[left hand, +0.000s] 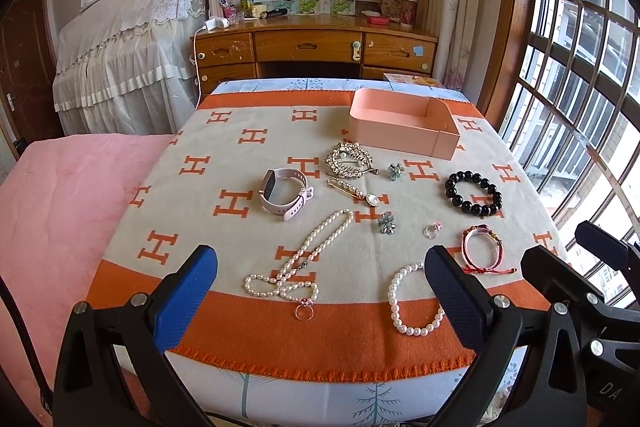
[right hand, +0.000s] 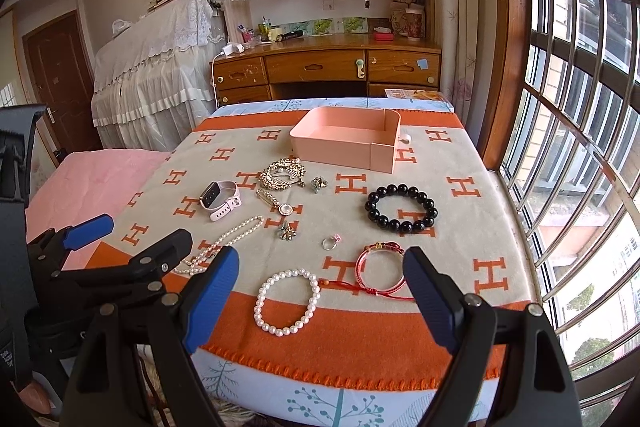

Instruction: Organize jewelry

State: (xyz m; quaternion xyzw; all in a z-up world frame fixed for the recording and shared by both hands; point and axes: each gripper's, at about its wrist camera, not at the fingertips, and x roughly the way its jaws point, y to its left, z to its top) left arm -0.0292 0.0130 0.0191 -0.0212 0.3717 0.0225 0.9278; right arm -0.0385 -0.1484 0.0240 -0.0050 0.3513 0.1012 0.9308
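Both spread wide, left gripper (left hand: 320, 291) and right gripper (right hand: 320, 291) hover level — round pearl bracelet (right hand: 286, 302), glossy black beads (right hand: 401, 209) below.

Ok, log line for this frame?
left gripper: open, empty | right gripper: open, empty | pink box: empty | jewelry: all on blanket

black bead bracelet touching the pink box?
Apart. The right wrist view shows patterned blanket between the black bead bracelet and the pink box.
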